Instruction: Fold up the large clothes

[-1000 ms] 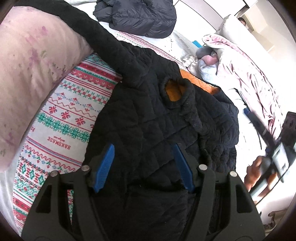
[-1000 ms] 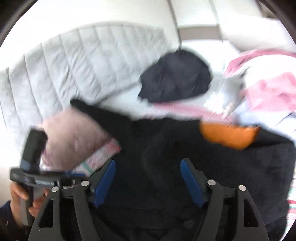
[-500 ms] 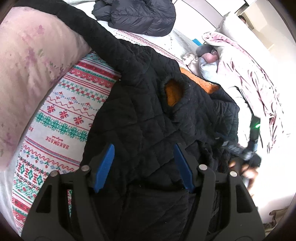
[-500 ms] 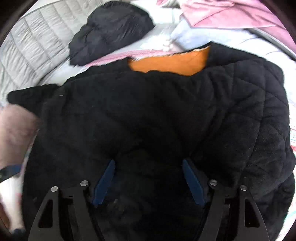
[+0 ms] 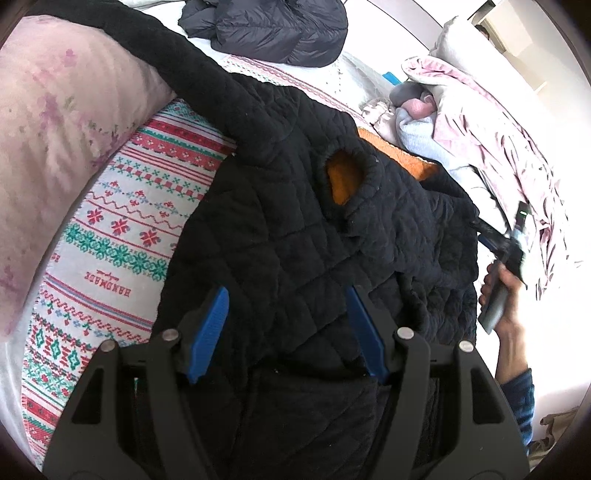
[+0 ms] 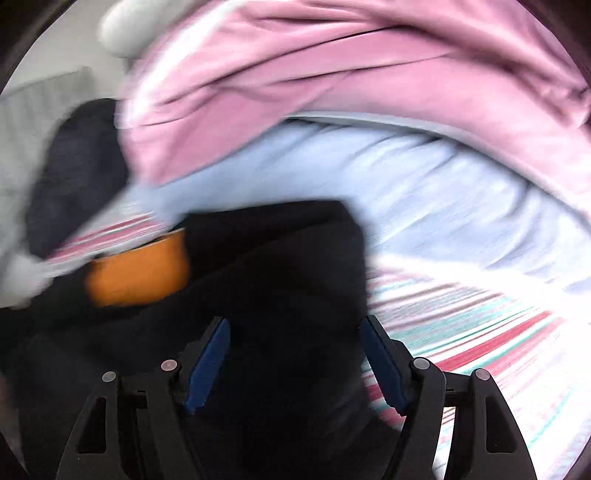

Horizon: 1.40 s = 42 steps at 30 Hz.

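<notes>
A black quilted jacket (image 5: 280,221) with orange lining (image 5: 341,181) lies spread on a patterned blanket (image 5: 122,221) on a bed. One sleeve runs up over a pink pillow (image 5: 62,122). My left gripper (image 5: 288,306) is open, its blue pads above the jacket's lower body. My right gripper (image 6: 293,332) is open over the jacket's edge (image 6: 280,266); its view is motion-blurred. The orange lining (image 6: 140,273) shows at its left. The right gripper also shows in the left wrist view (image 5: 506,251), held by a hand at the jacket's right edge.
A dark puffer jacket (image 5: 269,26) lies at the bed's far side. Pink and pale blue bedding (image 5: 480,122) is heaped at the right, and also shows in the right wrist view (image 6: 332,92). The striped blanket (image 6: 480,332) lies to the right of my right gripper.
My right gripper has swung to the right, from over the jacket's middle to its right edge near the pink bedding. My left gripper has hardly moved. Both stay open.
</notes>
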Available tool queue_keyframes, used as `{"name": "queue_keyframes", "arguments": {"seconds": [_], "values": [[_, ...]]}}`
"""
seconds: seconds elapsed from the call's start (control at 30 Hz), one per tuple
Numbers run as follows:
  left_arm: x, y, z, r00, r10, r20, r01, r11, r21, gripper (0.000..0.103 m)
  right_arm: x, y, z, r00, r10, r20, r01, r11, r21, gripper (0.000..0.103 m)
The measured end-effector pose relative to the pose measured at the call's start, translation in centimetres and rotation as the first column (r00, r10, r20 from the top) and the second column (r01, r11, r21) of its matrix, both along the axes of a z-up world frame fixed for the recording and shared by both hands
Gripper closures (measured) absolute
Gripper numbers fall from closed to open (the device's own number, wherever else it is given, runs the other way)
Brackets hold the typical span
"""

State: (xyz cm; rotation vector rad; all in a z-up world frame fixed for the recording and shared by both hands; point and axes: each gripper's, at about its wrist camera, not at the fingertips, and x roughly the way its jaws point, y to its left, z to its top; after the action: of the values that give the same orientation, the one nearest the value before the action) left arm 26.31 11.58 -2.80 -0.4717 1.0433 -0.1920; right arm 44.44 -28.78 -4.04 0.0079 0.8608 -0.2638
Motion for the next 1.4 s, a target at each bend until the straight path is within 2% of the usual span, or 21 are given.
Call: {"name": "queue_keyframes", "arguments": {"seconds": [0.07,0.13,0.17,0.23,0.33,0.4,0.5,0.53,0.6,0.63,0.7,0.77,0.8,0.9,0.97,1.07,1.13,1.17,1.23,1.33,1.4], "values": [[0.1,-0.3,-0.2,1.000,-0.009,-0.005,0.009,1.000,0.006,0.036,1.9,-0.1,-3.2,0.992,0.032,-0.120,-0.027,0.999,0.045,0.055],[0.2,-0.5,-0.4,1.000,-0.017,-0.012,0.017,1.000,0.010,0.036,1.9,0.3,-3.0,0.997,0.038,-0.063,-0.036,0.999,0.037,0.074],[0.2,-0.5,-0.5,1.000,-0.018,-0.016,0.018,1.000,0.009,0.036,1.6,-0.3,-1.9,1.000,0.023,0.002,-0.024,0.993,0.117,0.079],[0.2,-0.4,-0.5,1.000,-0.021,-0.023,0.021,1.000,-0.007,0.036,0.8,-2.2,-0.1,0.995,-0.016,0.102,-0.013,0.959,0.282,0.081],[0.2,-0.6,-0.4,0.999,-0.032,-0.020,0.032,0.999,-0.017,0.036,0.0,-6.5,1.8,0.964,-0.146,0.221,0.007,0.849,0.529,0.081],[0.3,-1.1,-0.4,0.999,-0.039,-0.019,0.039,0.999,-0.007,0.036,0.2,-8.8,0.7,0.948,-0.248,0.201,0.075,0.785,0.614,0.081],[0.4,-1.7,-0.6,0.998,-0.051,-0.029,0.051,0.999,0.008,0.036,0.7,-9.9,-4.2,0.920,-0.388,0.051,0.266,0.716,0.646,0.079],[0.3,-1.8,-0.7,0.998,-0.054,-0.032,0.054,0.998,0.014,0.036,0.9,-9.2,-5.4,0.918,-0.396,0.020,0.301,0.729,0.615,0.077],[0.3,-1.8,-0.7,0.998,-0.055,-0.032,0.056,0.998,0.018,0.036,2.0,-6.2,-5.6,0.942,-0.333,0.046,0.286,0.865,0.414,0.072],[0.3,-1.7,-0.6,0.998,-0.052,-0.031,0.053,0.998,0.018,0.036,2.7,-4.1,-4.8,0.963,-0.263,0.055,0.244,0.941,0.235,0.071],[0.2,-1.5,-0.4,0.999,-0.045,-0.027,0.045,0.999,0.015,0.036,3.9,-1.6,-3.7,0.988,-0.153,-0.010,0.153,0.988,0.006,0.065],[0.2,-1.2,-0.3,0.999,-0.038,-0.024,0.038,0.999,0.009,0.036,4.1,-0.6,-1.9,0.995,-0.091,-0.049,0.086,0.992,-0.093,0.062],[0.1,-1.0,-0.3,0.999,-0.036,-0.024,0.036,0.999,0.006,0.036,3.4,-0.2,-0.4,0.997,-0.078,-0.010,0.076,0.990,-0.117,0.062],[0.0,-0.8,-0.2,0.999,-0.038,-0.022,0.038,0.999,0.003,0.036,0.8,1.0,3.2,0.995,0.040,0.092,-0.036,0.998,-0.048,0.061],[0.0,-1.1,0.0,0.999,-0.038,-0.020,0.039,0.999,0.005,0.036,-0.5,2.2,3.4,0.982,0.189,0.024,-0.190,0.981,0.036,0.061],[0.1,-1.5,0.0,0.999,-0.042,-0.017,0.043,0.999,0.020,0.036,-1.4,7.2,-0.2,0.924,0.347,-0.157,-0.352,0.936,-0.003,0.061],[0.2,-1.8,-0.2,0.999,-0.039,-0.019,0.040,0.999,0.035,0.036,-0.9,7.7,-5.3,0.916,0.308,-0.256,-0.317,0.949,0.006,0.059],[0.2,-1.7,-0.2,0.999,-0.037,-0.019,0.038,0.998,0.040,0.036,-1.0,8.2,-6.9,0.927,0.292,-0.235,-0.305,0.952,-0.023,0.059],[0.2,-1.4,-0.3,0.999,-0.031,-0.019,0.032,0.999,0.042,0.036,-1.6,8.9,-6.7,0.936,0.297,-0.190,-0.312,0.948,-0.056,0.059],[0.1,-0.9,-0.2,1.000,-0.018,-0.020,0.019,0.999,0.034,0.036,-0.9,7.9,-4.6,0.943,0.274,-0.188,-0.265,0.962,0.072,0.062],[0.2,-0.8,-0.1,1.000,-0.014,-0.015,0.014,1.000,0.026,0.036,-1.4,8.6,-2.4,0.961,0.238,-0.141,-0.228,0.970,0.080,0.061]]}}
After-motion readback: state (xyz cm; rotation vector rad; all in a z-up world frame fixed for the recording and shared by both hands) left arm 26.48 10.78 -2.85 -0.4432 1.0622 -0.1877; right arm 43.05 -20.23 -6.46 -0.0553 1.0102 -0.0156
